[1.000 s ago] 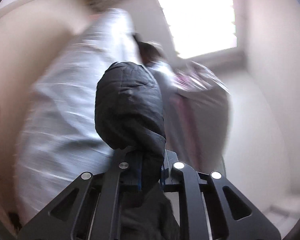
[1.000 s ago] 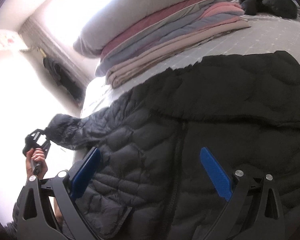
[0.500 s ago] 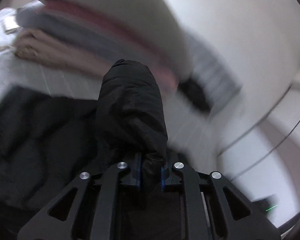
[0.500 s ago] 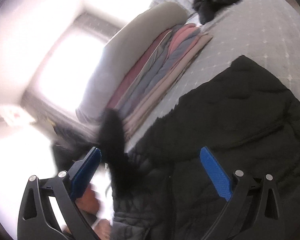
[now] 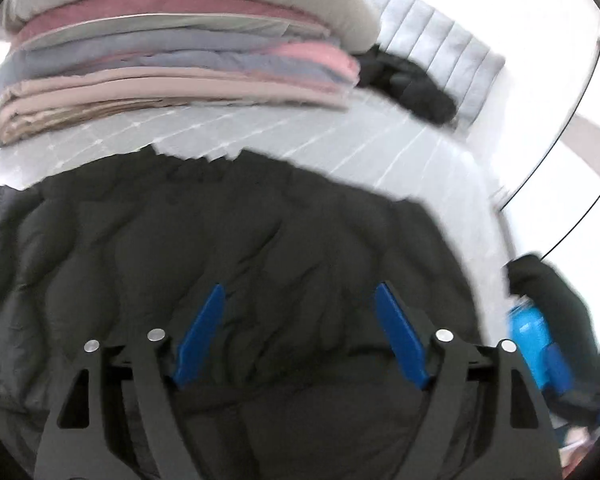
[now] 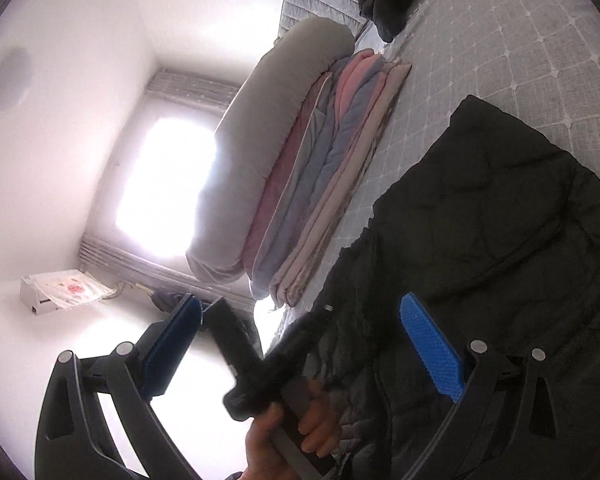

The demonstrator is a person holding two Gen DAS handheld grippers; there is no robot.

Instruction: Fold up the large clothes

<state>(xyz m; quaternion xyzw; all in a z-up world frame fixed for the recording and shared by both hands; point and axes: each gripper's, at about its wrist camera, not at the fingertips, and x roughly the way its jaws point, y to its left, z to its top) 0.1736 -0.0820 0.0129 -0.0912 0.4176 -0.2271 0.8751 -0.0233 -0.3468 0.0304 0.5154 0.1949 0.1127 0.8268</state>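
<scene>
Left tongs (image 5: 298,336) have just been opening (nothing between them) above the black jacket (image 5: 228,248) on the bed (image 5: 400,152); right tongs (image 6: 300,336) gape too.

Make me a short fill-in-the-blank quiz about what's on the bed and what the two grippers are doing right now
1. The puffy jacket spread on the bed is ____ in colour.
2. The top layer of the folded bedding stack is a thick ____ quilt.
3. The left gripper has just been opening; nothing is gripped, so its jaws stand ____.
4. The right gripper holds ____.

Missing words: black; grey; open; nothing
</scene>
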